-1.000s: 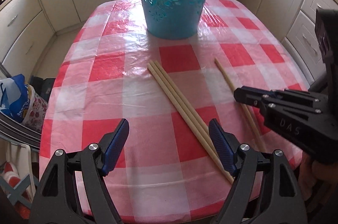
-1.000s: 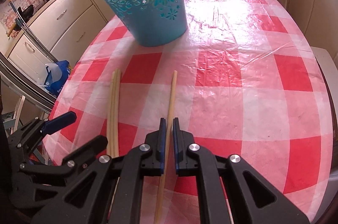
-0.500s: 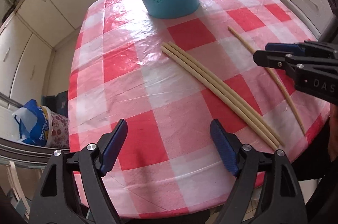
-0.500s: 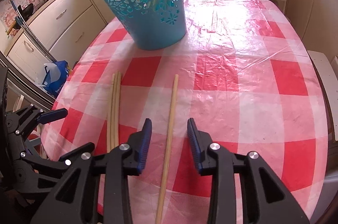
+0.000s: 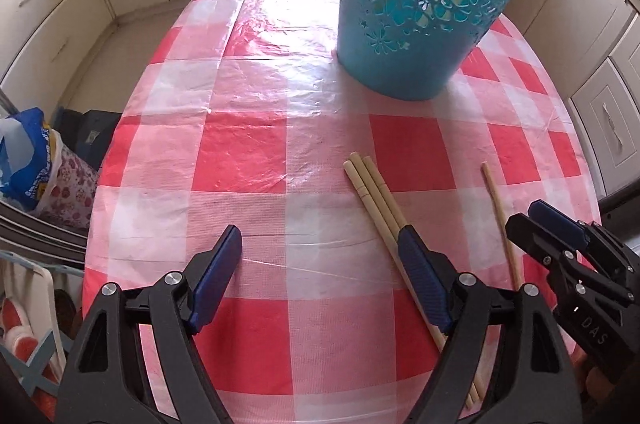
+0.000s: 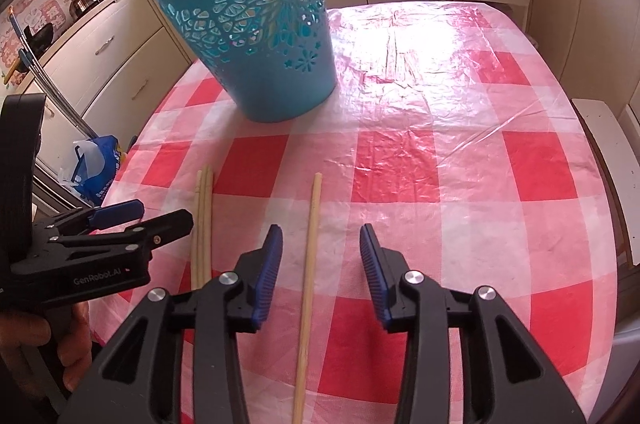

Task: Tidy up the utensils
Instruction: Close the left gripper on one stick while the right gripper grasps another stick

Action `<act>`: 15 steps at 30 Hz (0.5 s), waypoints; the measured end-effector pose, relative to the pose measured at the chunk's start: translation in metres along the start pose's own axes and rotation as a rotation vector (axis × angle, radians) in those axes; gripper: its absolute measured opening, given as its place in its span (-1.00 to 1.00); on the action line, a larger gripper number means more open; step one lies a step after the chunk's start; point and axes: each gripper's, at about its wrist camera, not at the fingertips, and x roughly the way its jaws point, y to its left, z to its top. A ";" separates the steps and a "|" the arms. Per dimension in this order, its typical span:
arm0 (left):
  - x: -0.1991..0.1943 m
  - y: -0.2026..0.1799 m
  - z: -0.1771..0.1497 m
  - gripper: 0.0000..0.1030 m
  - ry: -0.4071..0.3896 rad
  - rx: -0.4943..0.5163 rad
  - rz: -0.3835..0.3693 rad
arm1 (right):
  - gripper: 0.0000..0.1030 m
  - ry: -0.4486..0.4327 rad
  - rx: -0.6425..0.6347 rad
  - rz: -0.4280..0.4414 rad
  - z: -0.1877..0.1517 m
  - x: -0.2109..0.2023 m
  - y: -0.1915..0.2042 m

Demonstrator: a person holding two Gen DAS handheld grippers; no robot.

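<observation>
Right tongs [image 6: 320, 264] just opened, straddling a loose chopstick [image 6: 310, 244].

Black plastic grippers, ribbed blue pads on the fingers [image 6: 272, 264], silver screws, white "GenRobot.AI" lettering.

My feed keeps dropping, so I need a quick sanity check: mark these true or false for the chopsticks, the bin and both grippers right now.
1. The single wooden chopstick is clamped in the right gripper. False: the jaws have just been opening; it lies on the table between them, untouched.
2. The turquoise perforated plastic bin stands upright on the red-and-white checked tablecloth. True.
3. The bundle of three wooden chopsticks sits inside the bin. False: it lies on the tablecloth.
4. The left gripper is open and empty. True.
</observation>
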 end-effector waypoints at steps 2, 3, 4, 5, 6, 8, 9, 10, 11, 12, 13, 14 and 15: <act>0.003 -0.006 0.000 0.47 -0.003 0.016 0.036 | -0.22 -0.001 -0.003 0.000 0.000 0.000 0.001; 0.004 -0.005 0.000 0.47 -0.006 0.017 0.045 | -0.22 -0.003 -0.009 -0.003 0.001 0.000 0.002; 0.004 -0.005 -0.001 0.47 -0.007 0.017 0.053 | -0.22 -0.007 -0.016 -0.009 0.001 -0.001 0.003; 0.003 -0.004 -0.001 0.47 -0.008 0.019 0.060 | -0.22 -0.010 -0.021 -0.013 0.001 -0.001 0.003; 0.003 -0.004 -0.001 0.46 -0.010 0.023 0.069 | -0.22 -0.012 -0.025 -0.016 0.001 -0.002 0.004; 0.000 -0.003 -0.003 0.42 -0.012 0.027 0.075 | -0.22 -0.012 -0.024 -0.015 0.002 -0.001 0.003; 0.000 -0.002 -0.003 0.40 -0.013 0.030 0.071 | -0.22 -0.011 -0.021 -0.015 0.002 -0.001 0.003; -0.001 -0.001 -0.004 0.38 -0.016 0.037 0.070 | -0.22 -0.011 -0.020 -0.016 0.002 -0.001 0.002; -0.001 -0.003 -0.003 0.36 -0.020 0.049 0.067 | -0.22 -0.012 -0.021 -0.016 0.002 0.000 0.002; -0.001 -0.005 -0.003 0.27 -0.024 0.063 0.062 | -0.22 -0.011 -0.024 -0.018 0.002 0.000 0.003; -0.001 -0.010 -0.003 0.23 -0.032 0.088 0.064 | -0.22 -0.012 -0.028 -0.022 0.003 0.001 0.003; -0.001 -0.017 -0.002 0.16 -0.038 0.118 0.069 | -0.22 -0.013 -0.032 -0.026 0.003 0.001 0.004; -0.001 -0.022 -0.002 0.10 -0.044 0.142 0.076 | -0.22 -0.013 -0.034 -0.029 0.003 0.002 0.005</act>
